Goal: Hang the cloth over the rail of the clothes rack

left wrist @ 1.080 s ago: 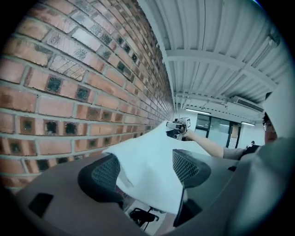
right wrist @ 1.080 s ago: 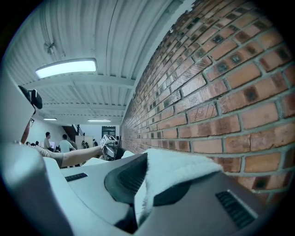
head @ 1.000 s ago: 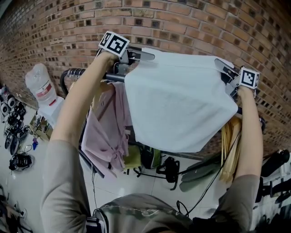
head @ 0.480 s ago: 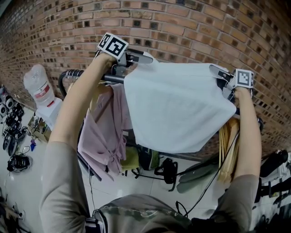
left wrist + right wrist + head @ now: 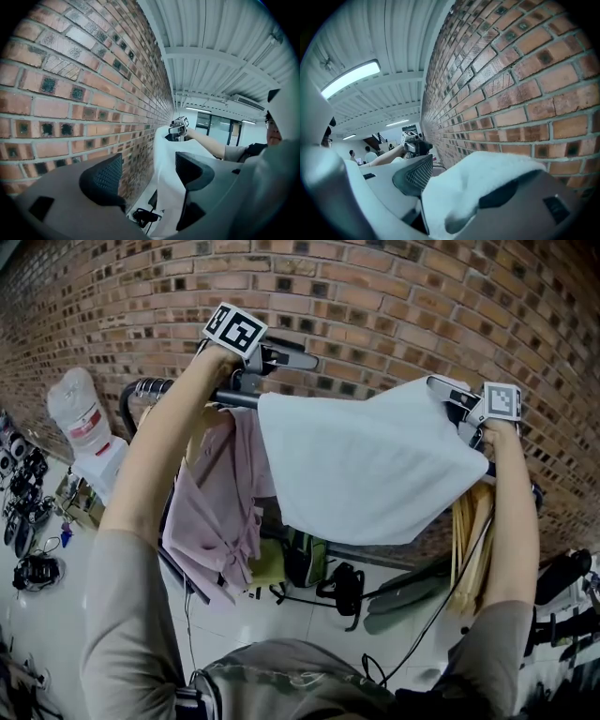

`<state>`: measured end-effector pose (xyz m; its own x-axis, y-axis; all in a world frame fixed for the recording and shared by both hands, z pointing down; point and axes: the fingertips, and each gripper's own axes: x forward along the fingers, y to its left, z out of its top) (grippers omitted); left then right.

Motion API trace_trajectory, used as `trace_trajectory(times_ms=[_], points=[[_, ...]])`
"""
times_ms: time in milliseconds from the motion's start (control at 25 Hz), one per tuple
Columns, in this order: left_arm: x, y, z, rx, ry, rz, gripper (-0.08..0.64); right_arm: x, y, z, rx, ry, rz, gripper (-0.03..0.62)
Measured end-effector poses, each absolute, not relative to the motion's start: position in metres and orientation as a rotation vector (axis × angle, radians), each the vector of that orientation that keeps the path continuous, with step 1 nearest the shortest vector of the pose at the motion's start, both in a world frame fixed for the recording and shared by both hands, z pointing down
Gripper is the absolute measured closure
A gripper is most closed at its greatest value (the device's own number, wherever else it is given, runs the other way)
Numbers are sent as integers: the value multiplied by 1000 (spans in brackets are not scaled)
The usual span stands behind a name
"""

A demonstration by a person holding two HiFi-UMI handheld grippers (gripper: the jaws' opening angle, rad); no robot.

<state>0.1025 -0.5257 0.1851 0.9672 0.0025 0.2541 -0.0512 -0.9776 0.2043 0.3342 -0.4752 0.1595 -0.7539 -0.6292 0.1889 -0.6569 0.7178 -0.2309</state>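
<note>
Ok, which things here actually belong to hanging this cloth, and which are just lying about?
Part of the job:
- white cloth
- rack rail
- left tool, open and empty
- right tool, jaws just been opening, cloth corner between them

Just lying about:
- pink garment on the rack
- water bottle
- black gear on the floor

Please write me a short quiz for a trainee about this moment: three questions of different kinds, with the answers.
1. True or false: the left tool grips the white fabric cloth.
2. In the head view, what hangs left of the cloth? A) a pink fabric garment B) a black leather coat C) a blue towel
3. Short answer: over which tool's jaw does the cloth lie?
Key: 1 false: its jaws stand apart, empty. 2 A. 3 the right tool; its jaws have just been opening, the cloth loose between them.
</note>
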Motion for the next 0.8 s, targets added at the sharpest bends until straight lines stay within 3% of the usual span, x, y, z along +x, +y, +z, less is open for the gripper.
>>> trace_trajectory(times_ms=[280, 360, 800], points=[[102, -523, 188, 2913, -35, 387, 209, 326, -468, 170, 1000, -2798, 485, 331], [102, -521, 188, 2914, -28, 389, 209, 322, -465, 177, 983, -2782, 529, 272], [99, -527, 180, 2928, -81, 332, 209, 306, -452, 181, 860, -2798, 554, 272]])
